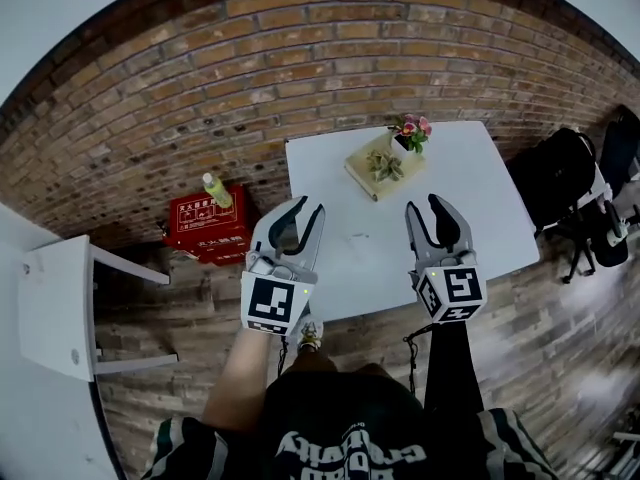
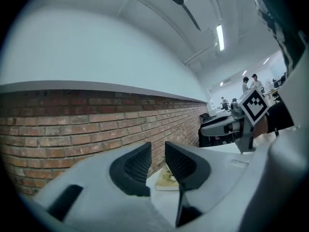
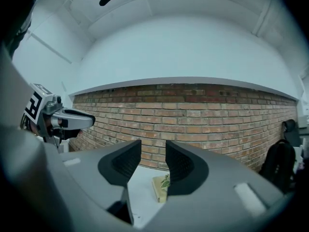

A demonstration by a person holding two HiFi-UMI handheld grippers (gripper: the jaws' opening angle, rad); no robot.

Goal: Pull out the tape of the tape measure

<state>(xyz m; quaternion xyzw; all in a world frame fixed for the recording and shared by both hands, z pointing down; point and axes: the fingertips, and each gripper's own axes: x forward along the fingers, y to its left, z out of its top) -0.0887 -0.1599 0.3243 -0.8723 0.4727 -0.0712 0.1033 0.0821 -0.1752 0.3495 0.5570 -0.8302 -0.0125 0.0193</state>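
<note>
Evidently no work is under way yet. Brick wall [image 1: 250, 78] runs behind the white table [image 1: 340, 258]. The table's far edge sits against it, which leaves the near edge free for the person to stand at. Black backpack [image 1: 555, 183] sits off the table's right side and red box [image 1: 212, 226] on the floor off its left side. Both look parked out of the way, not part of the job.

Left gripper [image 1: 308, 208] and right gripper [image 1: 424, 206] are held side by side and level above the table's near edge, pointing toward the wall. My reading is an approach pose: both tools ready in front of the body, neither committed to anything. Left jaws stand a narrow slot apart, with nothing between the ribbed pads. Right jaws are somewhat wider and also empty; only table and wall show through the gap.

Tan flat block [image 1: 375, 173] with a small green plant on it lies on the table's far half. Small pot of pink flowers [image 1: 410, 131] stands just beyond it, nearer the wall. Decoration, I judge. Green-capped bottle [image 1: 217, 190] stands on the red box, left of the table.

Tape measure: not found in any view, neither on the table nor in either gripper. Its case, colour and tape cannot be described. It likely has to be located before any pull.
</note>
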